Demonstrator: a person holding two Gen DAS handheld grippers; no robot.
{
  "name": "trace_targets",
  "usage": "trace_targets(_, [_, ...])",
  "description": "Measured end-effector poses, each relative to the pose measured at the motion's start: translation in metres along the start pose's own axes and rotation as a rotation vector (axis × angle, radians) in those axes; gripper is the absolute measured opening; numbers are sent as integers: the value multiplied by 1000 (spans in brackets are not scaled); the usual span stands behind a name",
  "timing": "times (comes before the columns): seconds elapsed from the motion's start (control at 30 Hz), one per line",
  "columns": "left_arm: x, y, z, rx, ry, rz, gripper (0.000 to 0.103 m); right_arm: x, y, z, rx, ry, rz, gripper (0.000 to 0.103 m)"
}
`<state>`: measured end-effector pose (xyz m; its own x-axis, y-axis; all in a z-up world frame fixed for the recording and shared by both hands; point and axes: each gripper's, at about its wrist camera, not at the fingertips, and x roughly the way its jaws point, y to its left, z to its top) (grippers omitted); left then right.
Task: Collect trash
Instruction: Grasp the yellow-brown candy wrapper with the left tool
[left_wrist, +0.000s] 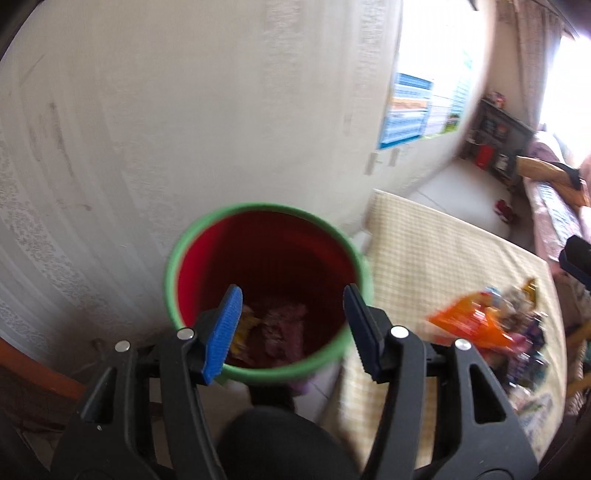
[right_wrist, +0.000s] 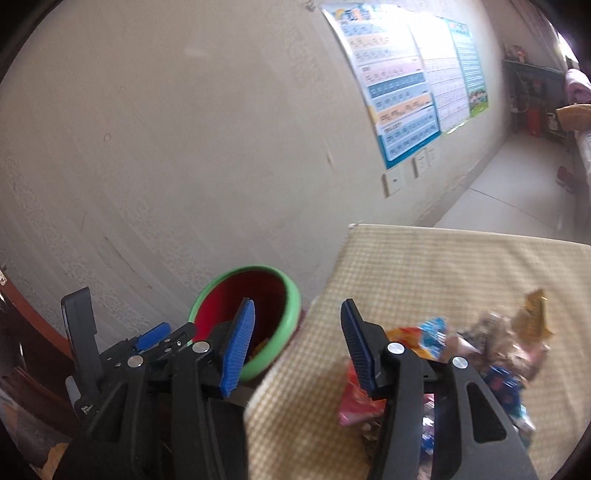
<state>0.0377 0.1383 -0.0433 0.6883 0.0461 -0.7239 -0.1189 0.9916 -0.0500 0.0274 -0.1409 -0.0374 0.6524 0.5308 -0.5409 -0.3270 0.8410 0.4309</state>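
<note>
A red bin with a green rim (left_wrist: 173, 266) stands on the floor by the wall, left of the table. Wrappers (left_wrist: 275, 328) lie at its bottom. My left gripper (left_wrist: 291, 332) is open and empty, right above the bin's mouth. A pile of snack wrappers (left_wrist: 491, 325) lies on the checked tablecloth (left_wrist: 424, 251) to the right. In the right wrist view the bin (right_wrist: 291, 295) shows at lower left and the wrapper pile (right_wrist: 495, 350) at lower right. My right gripper (right_wrist: 299, 347) is open and empty above the table's left edge, next to the pile.
The pale wall (left_wrist: 184, 110) stands close behind the bin, with posters (right_wrist: 406, 81) on it. A dark shelf (left_wrist: 495, 140) and a sofa (left_wrist: 554, 206) stand at the far right. The left gripper's body (right_wrist: 122, 354) shows left of my right gripper.
</note>
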Motion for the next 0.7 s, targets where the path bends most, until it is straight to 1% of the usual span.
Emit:
trace_targets(0.13, [-9,-35,-17,46,34,-85,55,-28,-20,-26,-11,30,-77,50])
trace_targets(0.27, [-17,-75,-41,112,92,-210,58,-46,-48,-64,-13,84,-189,50])
trace_targets(0.33, [-21,-97,-56,165,134,-277,62,-50,-65,-83,12,112,-255,50])
trace_targets(0.37, [-22,-110,-67,213,169,-318,64,-54,-74,-91,34,127,-281,50])
trace_targets(0.4, [-23,-118,-75,244,192,-339,65,-58,-83,-99,59,140,-298,50])
trace_targets(0.47, [-25,-136,-92,326,258,-388,71,-66,-99,-113,101,173,-320,50])
trace_targets(0.53, [-29,-154,-107,392,309,-412,72,-73,-112,-125,144,201,-337,52])
trace_targets(0.57, [-31,-163,-114,423,332,-426,73,-77,-118,-134,165,211,-337,55])
trace_targets(0.6, [-31,-172,-121,458,358,-440,74,-78,-123,-139,187,221,-336,55])
trace_targets(0.63, [-31,-177,-128,489,382,-447,78,-80,-127,-145,202,229,-336,55])
trace_targets(0.7, [-23,-193,-145,566,432,-427,78,-80,-133,-155,229,247,-337,55])
